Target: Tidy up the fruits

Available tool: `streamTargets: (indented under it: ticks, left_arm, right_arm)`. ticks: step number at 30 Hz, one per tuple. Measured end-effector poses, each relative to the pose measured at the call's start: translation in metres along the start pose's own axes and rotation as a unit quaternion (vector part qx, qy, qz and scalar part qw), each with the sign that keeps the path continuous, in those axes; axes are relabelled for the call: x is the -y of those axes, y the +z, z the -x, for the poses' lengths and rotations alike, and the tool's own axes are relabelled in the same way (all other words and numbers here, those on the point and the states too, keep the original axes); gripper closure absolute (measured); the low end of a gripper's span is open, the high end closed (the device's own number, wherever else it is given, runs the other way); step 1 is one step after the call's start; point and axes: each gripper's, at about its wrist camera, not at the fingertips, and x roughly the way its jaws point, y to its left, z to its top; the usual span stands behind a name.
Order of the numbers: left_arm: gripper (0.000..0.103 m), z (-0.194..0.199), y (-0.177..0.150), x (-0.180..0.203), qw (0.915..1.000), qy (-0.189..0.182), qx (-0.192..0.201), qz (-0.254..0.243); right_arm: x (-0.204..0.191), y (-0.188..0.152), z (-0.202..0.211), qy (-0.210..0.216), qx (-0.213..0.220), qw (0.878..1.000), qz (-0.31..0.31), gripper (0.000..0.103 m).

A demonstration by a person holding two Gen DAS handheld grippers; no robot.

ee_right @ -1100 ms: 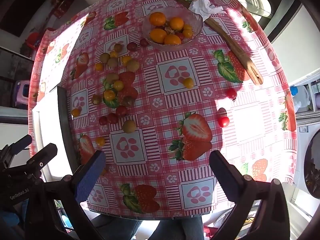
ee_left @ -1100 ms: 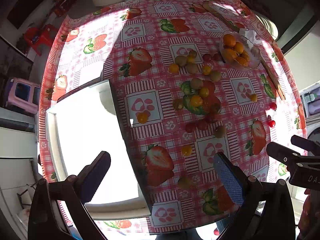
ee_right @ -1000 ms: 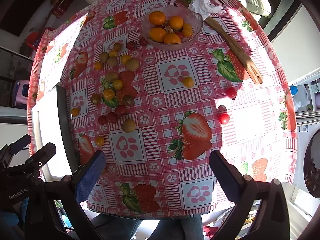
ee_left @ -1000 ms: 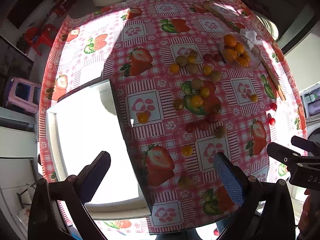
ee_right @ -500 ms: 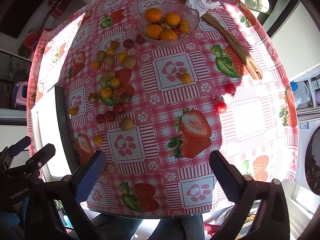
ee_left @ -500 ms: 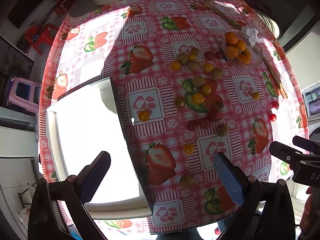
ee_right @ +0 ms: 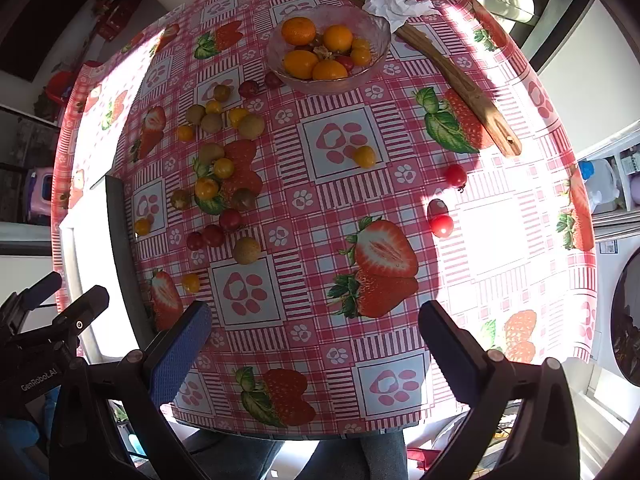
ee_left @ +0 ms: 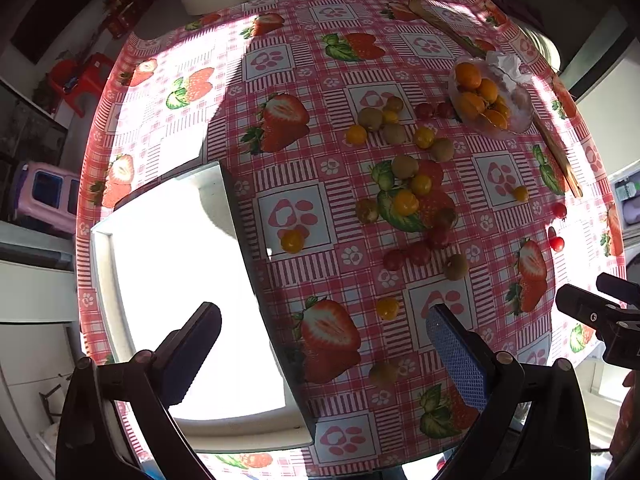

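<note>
Several small yellow, brown and red fruits [ee_left: 406, 202] [ee_right: 224, 168] lie scattered on the strawberry tablecloth [ee_left: 304, 64] [ee_right: 344, 264]. A glass bowl [ee_right: 382, 46] [ee_left: 520, 118] at the far side holds oranges [ee_right: 298, 31]. A white tray [ee_left: 104, 264] [ee_right: 86, 224] lies at the left, overexposed inside. My left gripper [ee_left: 324, 354] is open and empty, high above the tray's right rim. My right gripper [ee_right: 316, 344] is open and empty, high above the table's near edge.
A long wooden utensil [ee_right: 460, 84] and a crumpled white tissue [ee_right: 394, 2] lie beside the bowl. Two red tomatoes [ee_right: 441, 225] sit apart at the right. The table edge is close below both grippers. Chairs and furniture surround the table.
Both views have shifted slightly, so the fruits sit a little further up and away in the frames. Both grippers stay open and empty. Nothing on the table has moved.
</note>
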Motion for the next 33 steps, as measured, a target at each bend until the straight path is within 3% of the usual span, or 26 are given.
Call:
streamTargets:
  ticks: [7, 18, 20, 25, 27, 29, 33]
  left_arm:
    - [0.000, -0.028, 0.019, 0.009, 0.9995, -0.007, 0.015, -0.028]
    - [0.000, -0.078, 0.045, 0.012, 0.9994, 0.001, 0.020, -0.028]
    - [0.014, -0.086, 0.047, 0.013, 0.9994, -0.003, 0.017, -0.030]
    - [0.014, -0.102, 0.048, 0.015, 0.9997, -0.008, 0.012, -0.021]
    - [0.015, -0.106, 0.048, 0.015, 0.9997, -0.009, 0.013, -0.018]
    - [0.030, -0.110, 0.048, 0.016, 0.9997, -0.014, 0.007, -0.020]
    - [0.031, -0.112, 0.048, 0.017, 0.9997, -0.018, 0.010, -0.013]
  right_arm:
    - [0.010, 0.009, -0.010, 0.034, -0.002, 0.999, -0.007, 0.000]
    - [0.017, 0.050, -0.039, 0.017, 0.014, 0.999, 0.023, 0.000]
    - [0.018, 0.058, -0.044, 0.015, 0.017, 0.999, 0.030, 0.000]
    - [0.020, 0.074, -0.055, -0.005, 0.026, 0.998, 0.049, 0.000]
    - [0.019, 0.081, -0.062, -0.008, 0.023, 0.998, 0.057, 0.002]
    - [0.018, 0.087, -0.068, -0.007, 0.022, 0.998, 0.064, 0.006]
    - [0.015, 0.093, -0.084, -0.001, 0.010, 0.997, 0.071, 0.025]
